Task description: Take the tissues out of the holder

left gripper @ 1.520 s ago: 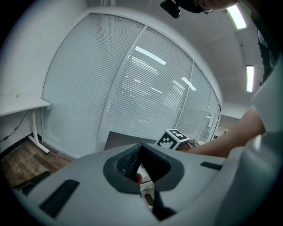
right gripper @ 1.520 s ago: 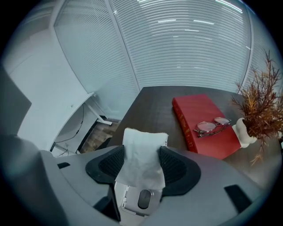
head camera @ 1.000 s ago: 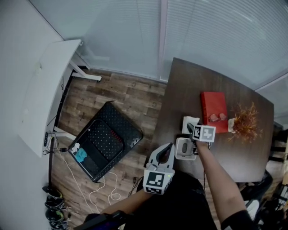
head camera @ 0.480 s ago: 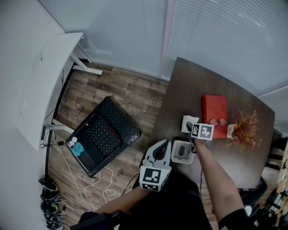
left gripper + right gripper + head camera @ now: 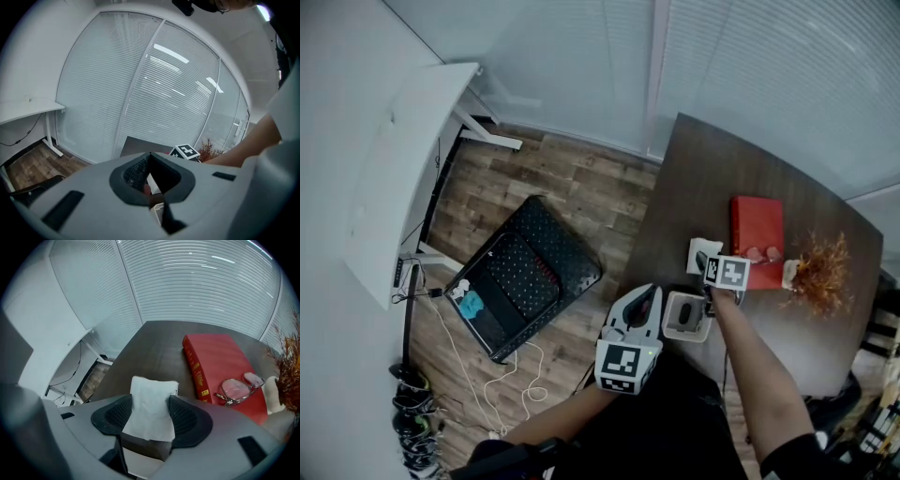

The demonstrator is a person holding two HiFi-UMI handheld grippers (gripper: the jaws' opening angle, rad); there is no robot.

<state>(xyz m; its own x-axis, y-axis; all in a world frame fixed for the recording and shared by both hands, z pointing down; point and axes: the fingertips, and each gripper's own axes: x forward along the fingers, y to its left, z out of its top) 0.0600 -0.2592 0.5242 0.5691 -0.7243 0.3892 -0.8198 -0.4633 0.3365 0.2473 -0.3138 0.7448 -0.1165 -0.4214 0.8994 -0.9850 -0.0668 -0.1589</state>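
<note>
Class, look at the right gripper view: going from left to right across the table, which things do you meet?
tissue → book → plant

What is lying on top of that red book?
A pair of glasses lies on the red book, near its end by the dried plant. The table under the book is covered.

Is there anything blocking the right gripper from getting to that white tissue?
Nothing visible. The white tissue shows directly between the right gripper's open jaws, with nothing in front of it. The red book and the glasses on it lie well off to one side.
</note>
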